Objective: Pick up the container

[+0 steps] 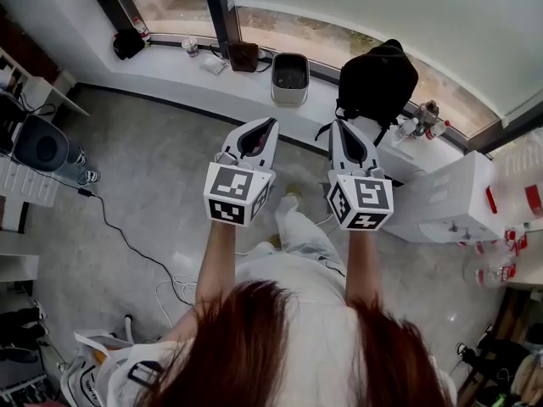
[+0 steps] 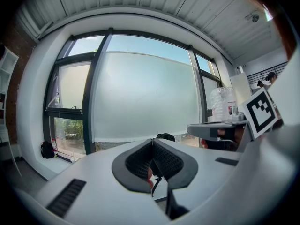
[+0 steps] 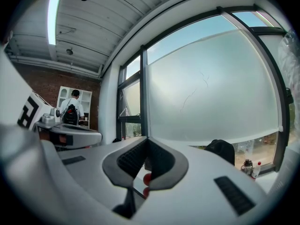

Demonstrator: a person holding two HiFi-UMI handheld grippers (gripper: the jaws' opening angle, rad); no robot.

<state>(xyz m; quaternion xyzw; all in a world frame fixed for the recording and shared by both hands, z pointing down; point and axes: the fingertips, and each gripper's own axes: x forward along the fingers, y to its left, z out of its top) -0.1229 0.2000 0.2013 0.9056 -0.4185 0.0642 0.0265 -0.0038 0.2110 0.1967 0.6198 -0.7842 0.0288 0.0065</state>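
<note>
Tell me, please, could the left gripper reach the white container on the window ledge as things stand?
Probably yes: no object stands between the left gripper and the container, and the black backpack sits off to its side. The closed jaws must open first.

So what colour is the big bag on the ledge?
The bag is black; head view shows it best.

This looks like a studio-style office or lab in a converted industrial building. A tall, dark-framed window (image 2: 140, 93) with a frosted blind curves above a white sill (image 1: 174, 60). The sill carries a container (image 1: 290, 79) at its middle, and a backpack (image 1: 377, 79) and bottles (image 1: 422, 125) towards its right end. The floor (image 1: 144, 185) is bare grey concrete with a loose cable (image 1: 127, 244). There is also a brick wall (image 3: 84, 84), white shelves (image 3: 61, 93), a ribbed ceiling (image 3: 93, 27) and a tube light (image 3: 53, 15).
</note>
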